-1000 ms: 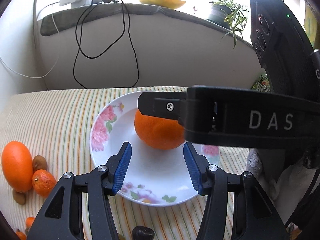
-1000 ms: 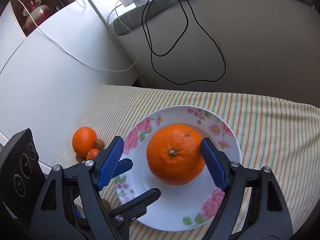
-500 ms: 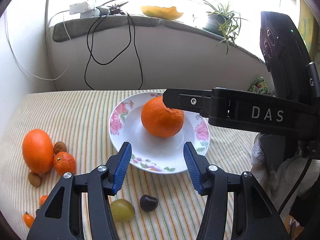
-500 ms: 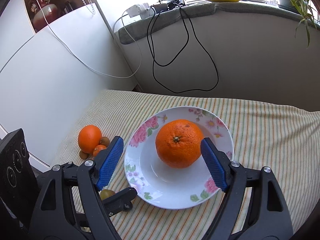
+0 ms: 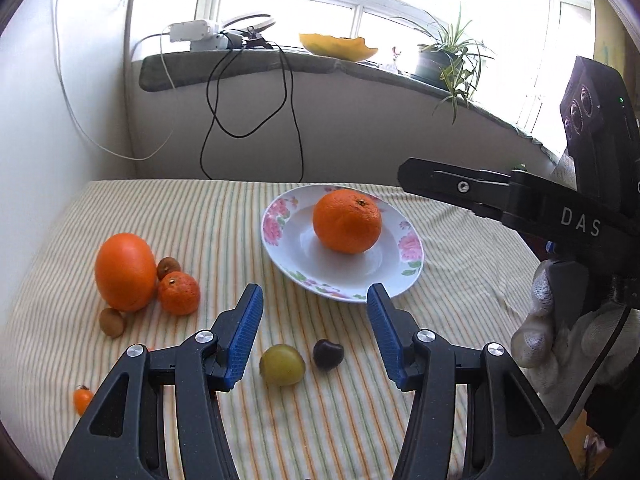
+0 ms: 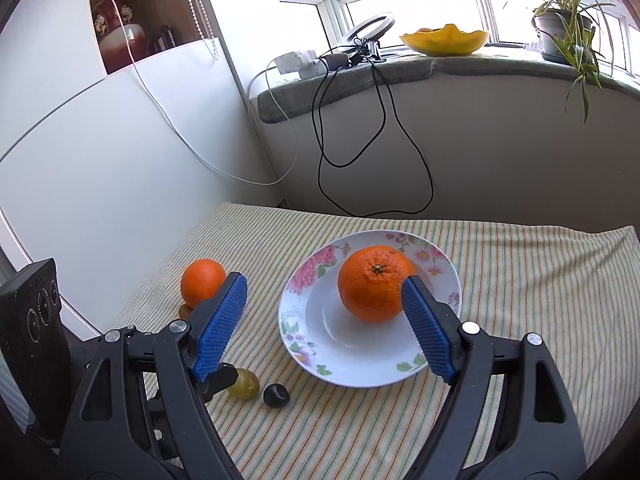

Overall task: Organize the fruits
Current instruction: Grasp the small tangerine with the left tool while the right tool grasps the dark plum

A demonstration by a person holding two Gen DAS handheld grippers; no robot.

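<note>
Where striped cloth [image 5: 200, 216] lies: green grape [image 5: 282, 365] beside dark cherry [image 5: 328, 354].

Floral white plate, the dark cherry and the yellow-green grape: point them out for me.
Floral white plate [image 5: 394, 278], left wrist view, bare inner rim right of the orange.
Dark cherry [image 5: 328, 354], left wrist view, middle of its body.
Yellow-green grape [image 5: 282, 365], left wrist view, centre of its top.

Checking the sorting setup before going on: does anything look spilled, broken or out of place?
Nothing spilled or damaged. Only one orange sits on the plate; the other fruits lie loose on the cloth, unsorted.
</note>
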